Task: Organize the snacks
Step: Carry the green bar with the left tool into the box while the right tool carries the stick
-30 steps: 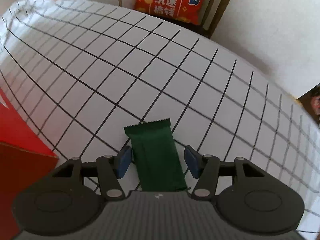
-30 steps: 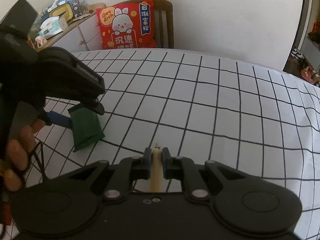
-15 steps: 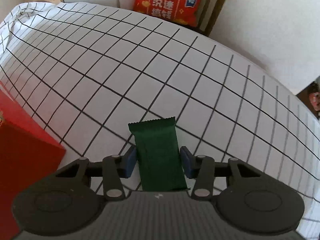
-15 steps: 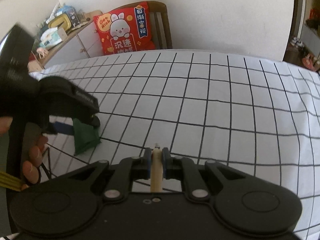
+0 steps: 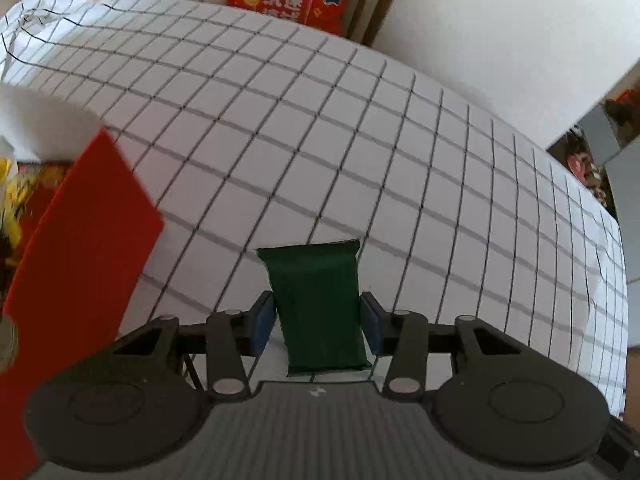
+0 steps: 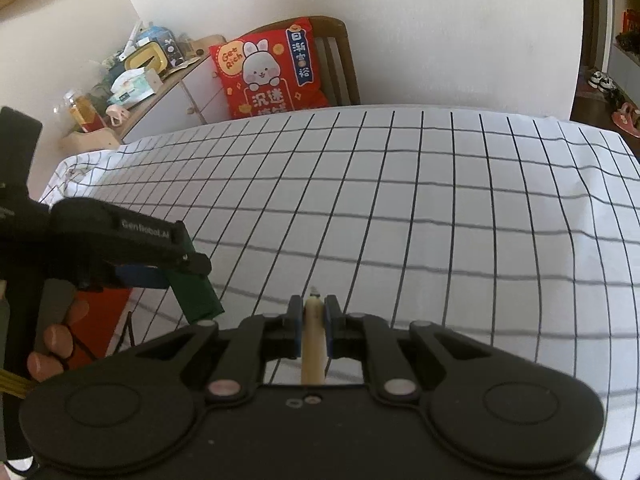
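Observation:
A dark green snack packet [image 5: 320, 308] sits between the blue pads of my left gripper [image 5: 318, 320]. The jaws are closing, both pads press its sides, and it hangs clear of the checked tablecloth [image 5: 320, 140]. In the right wrist view the same packet [image 6: 196, 292] dangles from the left gripper [image 6: 160, 270], which a hand holds. My right gripper [image 6: 314, 320] is shut on a thin beige snack stick [image 6: 311, 348], seen edge-on. A red box [image 5: 80, 220] holding yellow snacks stands just left of the left gripper.
A wooden chair with a red rabbit cushion [image 6: 272, 72] stands behind the table's far edge. A cluttered cabinet [image 6: 140, 64] is at the back left. The table's right edge [image 5: 616, 240] drops to the floor.
The left jaws narrowed onto the green packet and lifted it off the cloth toward the red box, which now shows more. The right gripper rose with its beige stick.

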